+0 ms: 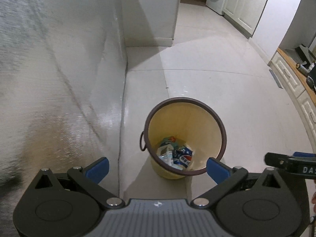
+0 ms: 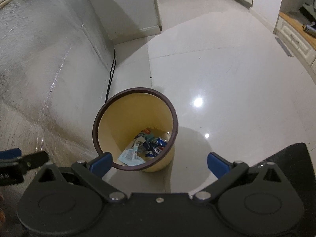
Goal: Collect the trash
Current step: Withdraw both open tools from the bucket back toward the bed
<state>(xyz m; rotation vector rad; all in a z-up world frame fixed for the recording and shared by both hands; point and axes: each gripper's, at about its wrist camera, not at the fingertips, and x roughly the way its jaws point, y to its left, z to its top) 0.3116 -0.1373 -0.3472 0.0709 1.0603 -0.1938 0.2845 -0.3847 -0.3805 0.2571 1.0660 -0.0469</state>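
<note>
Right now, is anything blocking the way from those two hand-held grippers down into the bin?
Nothing visible does. The bin stands open on the floor, without a lid, trash at its bottom. The left hand-held gripper and the right hand-held gripper both hang open and empty above it, with only air between.

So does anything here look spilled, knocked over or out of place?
Nothing stands out. The yellow bin stands upright on the floor beside the sofa, with wrappers and a crushed can inside it. No litter shows on the floor around it.
</note>
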